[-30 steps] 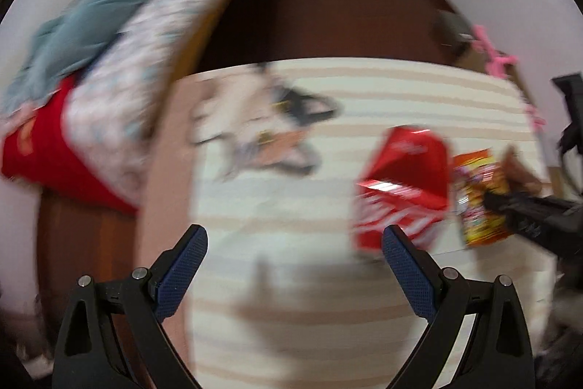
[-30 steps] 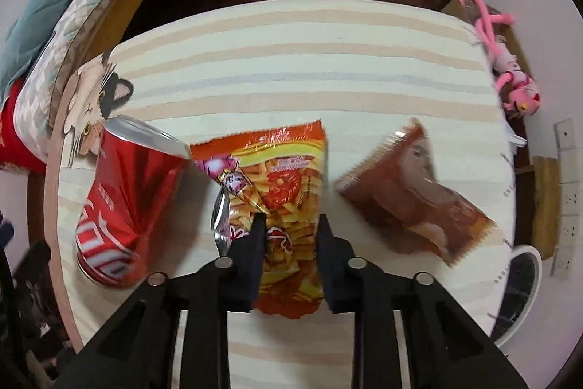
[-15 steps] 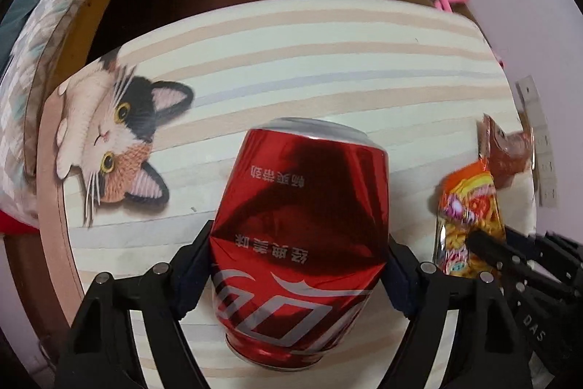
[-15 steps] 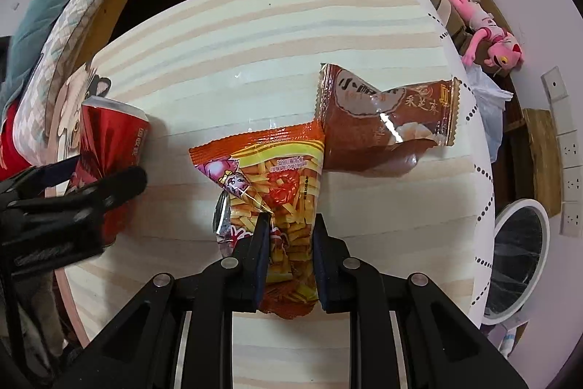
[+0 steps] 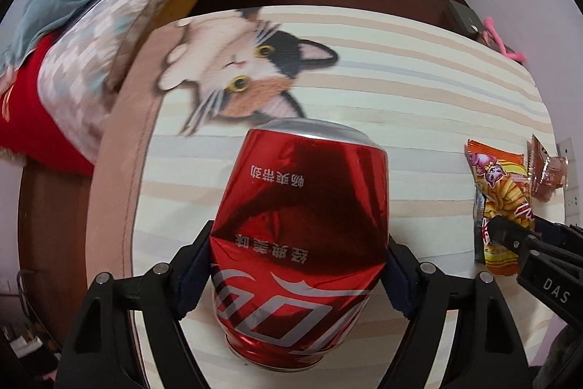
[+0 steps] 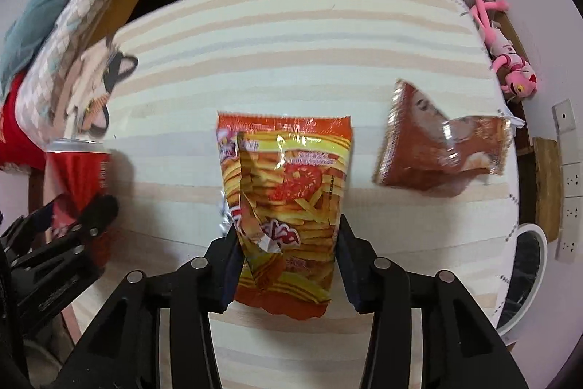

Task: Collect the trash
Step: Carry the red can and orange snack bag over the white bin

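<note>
The left gripper (image 5: 298,276) pinched a dented red cola can (image 5: 298,236) standing on the striped table (image 6: 291,35). Beside it, the right gripper (image 6: 288,261) — jaws just opening — straddled an orange fries snack packet (image 6: 291,199); the pads sat at its edges.

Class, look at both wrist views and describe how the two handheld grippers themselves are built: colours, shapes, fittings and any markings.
Both the left gripper and the right gripper are matte black, with angular, strut-like arms forming triangular cut-outs. Round silver pivot pins sit along the arms. The jaws carry dark navy blue pads. In the left wrist view, the right gripper's side shows white lettering "DAS". No cables, hands or sleeves are visible.
</note>
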{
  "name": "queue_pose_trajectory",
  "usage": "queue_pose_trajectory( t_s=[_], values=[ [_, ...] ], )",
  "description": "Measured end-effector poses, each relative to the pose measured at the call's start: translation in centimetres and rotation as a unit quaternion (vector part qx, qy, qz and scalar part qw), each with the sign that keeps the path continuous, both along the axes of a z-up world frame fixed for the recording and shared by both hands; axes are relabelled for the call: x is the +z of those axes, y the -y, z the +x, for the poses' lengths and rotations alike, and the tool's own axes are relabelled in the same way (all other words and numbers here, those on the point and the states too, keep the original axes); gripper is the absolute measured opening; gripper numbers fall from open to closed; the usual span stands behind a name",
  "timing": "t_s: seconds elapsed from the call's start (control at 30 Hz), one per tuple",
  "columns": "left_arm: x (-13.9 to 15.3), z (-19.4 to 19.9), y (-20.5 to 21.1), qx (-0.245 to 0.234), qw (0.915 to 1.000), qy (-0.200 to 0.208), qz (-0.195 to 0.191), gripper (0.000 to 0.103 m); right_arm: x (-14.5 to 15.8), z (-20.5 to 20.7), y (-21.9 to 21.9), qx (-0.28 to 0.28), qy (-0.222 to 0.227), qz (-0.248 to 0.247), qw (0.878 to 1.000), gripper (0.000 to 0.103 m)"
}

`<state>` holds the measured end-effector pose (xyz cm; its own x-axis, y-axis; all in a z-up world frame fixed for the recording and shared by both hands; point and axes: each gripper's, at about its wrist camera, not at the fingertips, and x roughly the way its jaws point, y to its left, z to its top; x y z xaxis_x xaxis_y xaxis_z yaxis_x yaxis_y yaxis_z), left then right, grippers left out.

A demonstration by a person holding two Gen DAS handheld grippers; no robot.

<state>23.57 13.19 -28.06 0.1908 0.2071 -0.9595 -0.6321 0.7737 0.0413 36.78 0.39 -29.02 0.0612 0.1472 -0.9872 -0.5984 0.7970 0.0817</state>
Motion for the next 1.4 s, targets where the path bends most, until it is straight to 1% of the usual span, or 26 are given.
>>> queue_pose_trajectory(
  t_s=[0.07, 0.13, 0.17, 0.2, 0.3, 0.43, 0.63, 0.93, 1.03, 1.2, 1.3, 1.4],
  values=[
    [0.2, -0.7, 0.1, 0.007, 1.0, 0.003, 0.006, 0.078, 0.0, -0.4, -0.2, 0.003, 0.014, -0.01, 1.0, 0.048],
    [0.6, -0.9, 0.3, 0.008, 0.9999, 0.006, 0.012, 0.078, 0.1, -0.7, -0.3, 0.004, 0.031, -0.022, 0.999, 0.04],
    [0.9, -1.3, 0.6, 0.009, 0.9998, 0.008, 0.018, 0.078, 0.2, -0.9, -0.1, 0.005, 0.034, -0.016, 0.999, 0.027],
    [1.3, -1.9, 0.9, 0.009, 0.9996, 0.011, 0.022, 0.078, 0.3, -1.0, 0.0, 0.005, 0.034, -0.013, 0.999, 0.019],
    [2.2, -2.3, 0.9, 0.007, 0.9993, 0.02, 0.032, 0.078, 0.9, -1.4, 0.7, 0.004, 0.032, -0.005, 0.999, 0.01],
    [3.9, -4.1, 2.2, 0.006, 0.9984, 0.036, 0.042, 0.078, 2.3, -3.0, 1.7, 0.012, 0.039, 0.011, 0.999, 0.008],
    [6.7, -7.1, 4.9, 0.003, 0.997, 0.059, 0.051, 0.078, 5.7, -6.1, 4.5, 0.02, 0.046, 0.052, 0.997, 0.006],
    [11.5, -11.4, 9.9, -0.021, 0.9934, 0.092, 0.065, 0.079, 11.3, -12.2, 11.1, 0.004, 0.036, 0.125, 0.991, 0.005],
    [13.2, -12.0, 11.3, -0.032, 0.9915, 0.105, 0.07, 0.079, 13.4, -13.3, 13.5, -0.003, 0.042, 0.145, 0.989, 0.005],
    [16.0, -12.0, 14.2, -0.056, 0.987, 0.13, 0.075, 0.079, 16.8, -13.8, 17.6, -0.018, 0.055, 0.174, 0.983, 0.005],
    [17.5, -11.0, 16.7, -0.083, 0.9834, 0.143, 0.075, 0.079, 18.7, -13.3, 20.5, -0.035, 0.065, 0.189, 0.979, 0.005],
    [18.2, -9.6, 19.0, -0.109, 0.9799, 0.15, 0.072, 0.079, 20.3, -12.4, 24.0, -0.057, 0.078, 0.2, 0.975, 0.005]
  ],
)
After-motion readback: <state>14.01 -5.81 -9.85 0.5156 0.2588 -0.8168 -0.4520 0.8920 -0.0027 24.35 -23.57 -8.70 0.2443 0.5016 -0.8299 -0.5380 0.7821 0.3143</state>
